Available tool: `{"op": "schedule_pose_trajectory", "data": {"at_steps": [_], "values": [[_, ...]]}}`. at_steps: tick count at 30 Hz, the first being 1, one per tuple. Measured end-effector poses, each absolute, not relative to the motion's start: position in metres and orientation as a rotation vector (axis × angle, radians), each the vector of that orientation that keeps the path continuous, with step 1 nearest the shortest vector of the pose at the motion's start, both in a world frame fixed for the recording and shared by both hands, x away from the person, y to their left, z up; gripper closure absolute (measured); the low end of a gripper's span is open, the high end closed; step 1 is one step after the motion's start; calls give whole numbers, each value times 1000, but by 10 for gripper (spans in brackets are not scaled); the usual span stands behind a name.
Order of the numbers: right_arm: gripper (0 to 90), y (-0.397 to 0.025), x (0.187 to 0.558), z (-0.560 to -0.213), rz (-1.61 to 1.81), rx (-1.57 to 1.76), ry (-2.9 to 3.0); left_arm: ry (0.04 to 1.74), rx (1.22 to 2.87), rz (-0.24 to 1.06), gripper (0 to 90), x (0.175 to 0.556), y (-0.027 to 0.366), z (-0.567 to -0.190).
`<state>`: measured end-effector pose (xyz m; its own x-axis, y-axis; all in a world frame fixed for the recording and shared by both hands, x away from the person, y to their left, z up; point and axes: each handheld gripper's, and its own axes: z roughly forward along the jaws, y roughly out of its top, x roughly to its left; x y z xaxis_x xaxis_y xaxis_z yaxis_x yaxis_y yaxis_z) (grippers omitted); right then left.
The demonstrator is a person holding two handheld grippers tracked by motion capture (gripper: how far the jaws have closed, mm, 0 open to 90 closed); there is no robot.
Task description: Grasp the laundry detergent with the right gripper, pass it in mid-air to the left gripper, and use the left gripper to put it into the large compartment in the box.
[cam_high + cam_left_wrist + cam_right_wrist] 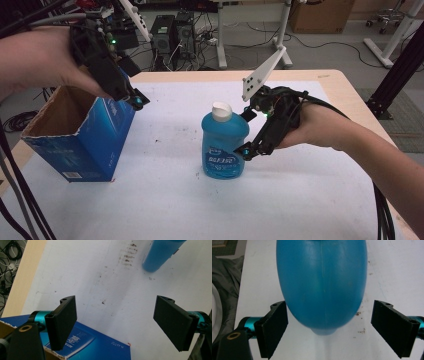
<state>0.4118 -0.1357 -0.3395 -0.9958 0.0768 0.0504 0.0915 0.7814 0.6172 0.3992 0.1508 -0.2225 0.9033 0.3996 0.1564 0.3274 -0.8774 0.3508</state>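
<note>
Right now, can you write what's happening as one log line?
right gripper: open, jaws either side of blue bottle | left gripper: open, above blue box | bottle upright on table

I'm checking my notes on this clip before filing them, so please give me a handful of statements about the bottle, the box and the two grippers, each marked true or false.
1. The blue bottle stands upright on the table. True.
2. The bottle's white cap is missing. False: the cap sits on top.
3. The right gripper is shut on the bottle. False: its fingers are spread on either side of the bottle, one of them well short of it.
4. The blue cardboard box is open at the top. True.
5. The left gripper holds the box. False: it is open above the box's edge.
</note>
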Motion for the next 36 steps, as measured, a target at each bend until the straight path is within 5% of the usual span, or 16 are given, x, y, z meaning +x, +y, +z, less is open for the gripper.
{"op": "schedule_pose_trajectory", "data": {"at_steps": [14, 25, 36], "values": [[136, -124, 410, -346, -1057, -108, -2944, 532, 2745, 321, 191, 399, 148, -222], [254, -120, 409, -348, -1079, -83, -2943, 526, 2744, 319, 191, 399, 146, -221], [279, -121, 410, -347, -1099, -78, -2930, 517, 2750, 319, 191, 399, 144, -220]]}}
